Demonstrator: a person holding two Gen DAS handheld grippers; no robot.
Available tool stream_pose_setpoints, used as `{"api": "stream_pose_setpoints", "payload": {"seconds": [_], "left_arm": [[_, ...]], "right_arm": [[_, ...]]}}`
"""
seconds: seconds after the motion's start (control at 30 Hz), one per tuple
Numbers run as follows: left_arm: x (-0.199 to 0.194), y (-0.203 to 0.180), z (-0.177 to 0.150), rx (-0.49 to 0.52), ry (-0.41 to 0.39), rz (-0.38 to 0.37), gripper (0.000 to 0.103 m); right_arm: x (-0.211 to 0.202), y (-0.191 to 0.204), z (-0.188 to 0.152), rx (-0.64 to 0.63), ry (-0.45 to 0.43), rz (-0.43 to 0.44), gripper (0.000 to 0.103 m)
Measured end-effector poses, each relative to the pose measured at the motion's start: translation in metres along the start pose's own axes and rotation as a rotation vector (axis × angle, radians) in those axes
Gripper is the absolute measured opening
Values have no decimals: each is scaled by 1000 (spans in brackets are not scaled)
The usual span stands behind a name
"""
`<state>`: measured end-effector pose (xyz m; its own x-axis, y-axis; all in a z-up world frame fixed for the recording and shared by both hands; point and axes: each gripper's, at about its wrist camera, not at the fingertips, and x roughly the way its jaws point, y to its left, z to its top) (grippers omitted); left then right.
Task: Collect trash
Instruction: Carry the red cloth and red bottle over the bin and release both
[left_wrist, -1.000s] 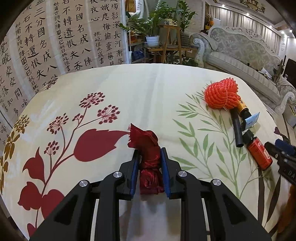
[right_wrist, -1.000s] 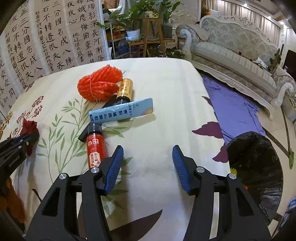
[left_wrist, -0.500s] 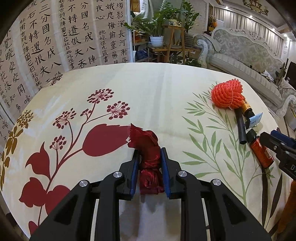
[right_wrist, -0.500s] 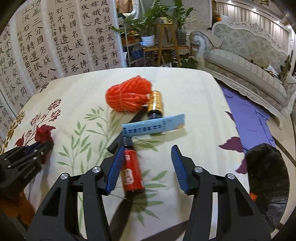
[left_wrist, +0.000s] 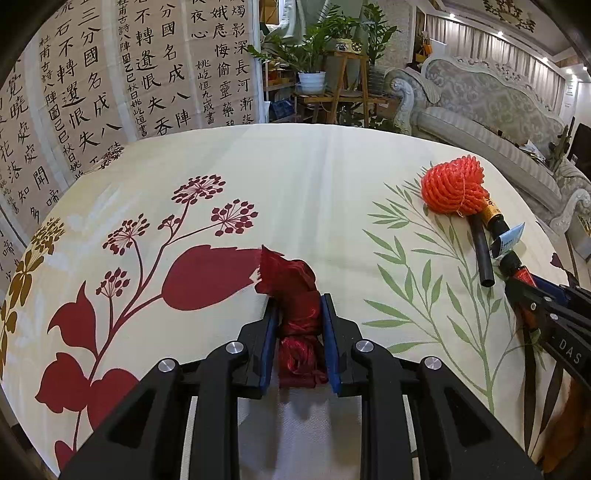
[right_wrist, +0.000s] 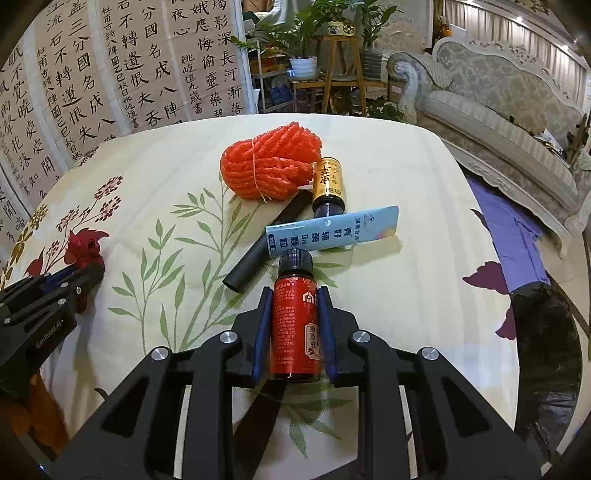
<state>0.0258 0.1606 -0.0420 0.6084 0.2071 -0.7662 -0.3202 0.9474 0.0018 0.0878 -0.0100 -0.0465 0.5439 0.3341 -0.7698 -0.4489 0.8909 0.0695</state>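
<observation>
So both grippers have something pinched. The left gripper (left_wrist: 298, 310) has its blue pads squeezed tight against a crumpled dark red cloth scrap (left_wrist: 295, 295), which pokes out ahead of the fingertips and bunches up behind them, over the flowered tablecloth (left_wrist: 314, 192) right by the big red tulip print. The right gripper (right_wrist: 295, 310) has closed in around a small red-labelled bottle (right_wrist: 295, 328) with a black cap, lying on its side with the cap pointing away from the camera; the pads sit flush on both sides of the label, so it looks properly clamped. Just past that cap is a light blue sachet (right_wrist: 332, 230) lying crosswise, and beneath or behind it a black tube (right_wrist: 269, 245) slanting off to the left. Beyond the sachet there's a gold-labelled bottle (right_wrist: 328, 182), cap toward the camera, snug against a bundle of orange-red rope (right_wrist: 267, 162) tied round the middle. All of that sits clustered on the green leaf part of the cloth, well apart from the red scrap. Off the table's right edge, down low, there's a black trash bag (right_wrist: 546, 339) next to a purple cloth (right_wrist: 509, 229) on the floor. A pale ornate sofa (right_wrist: 498, 96) sits behind.
</observation>
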Motion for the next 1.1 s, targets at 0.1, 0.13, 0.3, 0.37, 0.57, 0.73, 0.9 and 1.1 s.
{"api": "stream_pose_setpoints", "payload": {"seconds": [0.1,0.13,0.3,0.37,0.57,0.73,0.9,1.1], "left_arm": [[0,0,0,1,1,-3,24],[0,-1,0,2,0,-6,24],[-6,-2,1,7,-20,-24,24],[-9,-4,0,7,-26,-38,24],[-23,-26,-7,39,-38,-101,24],[-41,-56,-12,84,-72,-176,24],[-54,-98,-14,162,-95,-251,24],[-62,-158,-19,254,-100,-337,24]], "right_arm": [[-4,-4,-3,13,-3,-7,23],[-4,-6,-5,20,-5,-8,23],[-16,-15,-12,47,-29,-29,23],[-22,-16,-15,50,-39,-36,23],[-48,-34,-27,96,-77,-54,23],[-75,-61,-42,153,-115,-96,23],[-98,-94,-57,218,-143,-157,23],[-121,-142,-78,300,-169,-254,23]]}}
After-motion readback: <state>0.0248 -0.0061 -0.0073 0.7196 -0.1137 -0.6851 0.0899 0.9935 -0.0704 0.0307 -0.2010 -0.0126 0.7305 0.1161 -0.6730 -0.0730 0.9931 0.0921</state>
